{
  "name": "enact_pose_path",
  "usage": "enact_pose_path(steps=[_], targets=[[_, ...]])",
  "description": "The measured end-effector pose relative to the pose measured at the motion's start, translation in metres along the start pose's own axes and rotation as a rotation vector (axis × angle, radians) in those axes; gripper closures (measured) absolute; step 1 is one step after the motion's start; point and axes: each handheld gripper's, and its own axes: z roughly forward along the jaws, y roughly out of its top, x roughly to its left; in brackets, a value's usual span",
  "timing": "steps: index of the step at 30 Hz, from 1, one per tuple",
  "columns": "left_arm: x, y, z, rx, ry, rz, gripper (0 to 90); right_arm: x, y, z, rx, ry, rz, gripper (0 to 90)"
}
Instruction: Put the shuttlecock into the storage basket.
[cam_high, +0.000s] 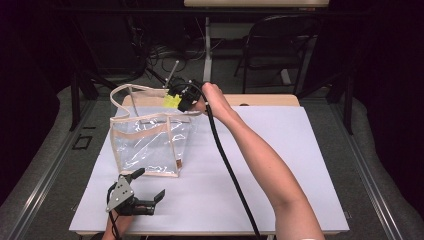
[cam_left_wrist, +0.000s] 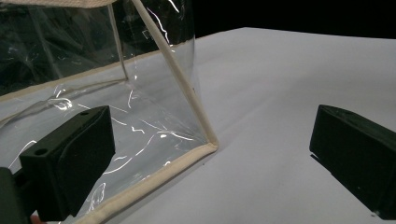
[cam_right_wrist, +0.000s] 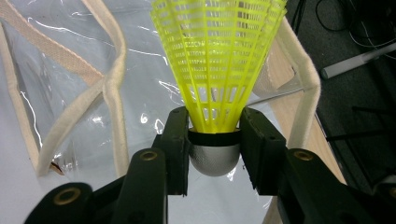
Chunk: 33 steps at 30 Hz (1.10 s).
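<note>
Yellow plastic shuttlecock (cam_right_wrist: 217, 60), gripped at its silver-grey base between the closed jaws of the right gripper (cam_right_wrist: 215, 140), held above the open top of a clear plastic tote bag (cam_high: 150, 142) with beige webbing trim. The bag stands on a white table (cam_high: 280, 165). Left gripper (cam_high: 150, 187), jaws wide apart and empty, rests beside the bag's near bottom corner.

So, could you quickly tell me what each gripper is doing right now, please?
Left gripper: open, holding nothing, beside the clear bag.
Right gripper: shut on the yellow shuttlecock, above the bag.
</note>
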Motion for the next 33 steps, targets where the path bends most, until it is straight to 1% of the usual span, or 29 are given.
enact_pose_path(steps=[7,11,12,16,19,21,22,23,28,30,33], targets=[[0.0,0.0,0.0,-0.002,0.0,0.0,0.1,-0.001,0.0,0.004,0.014,-0.001,0.005,64.5],[0.0,0.0,-0.001,-0.002,-0.001,0.0,0.1,0.0,0.0,0.005,0.014,0.002,0.005,64.2],[0.0,0.0,-0.001,-0.002,0.0,-0.001,0.1,0.0,0.0,0.005,0.016,0.003,0.012,64.1],[0.0,0.0,-0.001,-0.002,-0.001,0.0,0.1,0.0,0.0,0.006,0.009,0.0,0.016,63.5],[0.0,0.0,-0.001,-0.003,0.0,0.0,0.2,0.0,0.0,0.005,0.002,-0.009,0.027,57.7],[0.0,0.0,-0.001,-0.001,-0.002,0.001,0.1,-0.001,0.0,0.004,0.0,-0.019,0.036,52.1],[0.0,0.0,-0.001,0.0,-0.002,0.001,0.1,-0.001,-0.001,0.003,-0.007,-0.02,0.037,51.6],[0.0,0.0,-0.001,0.0,-0.003,0.002,0.1,-0.001,-0.001,0.002,-0.013,-0.02,0.05,49.9],[0.0,0.0,-0.001,0.002,-0.003,0.006,0.1,-0.003,-0.004,-0.007,-0.046,-0.013,0.068,42.4],[0.0,0.0,-0.001,0.002,-0.003,0.006,0.1,-0.003,-0.005,-0.012,-0.062,-0.008,0.075,40.6],[0.0,0.0,-0.001,0.002,-0.003,0.006,0.1,-0.003,-0.008,-0.019,-0.084,0.003,0.091,34.4]])
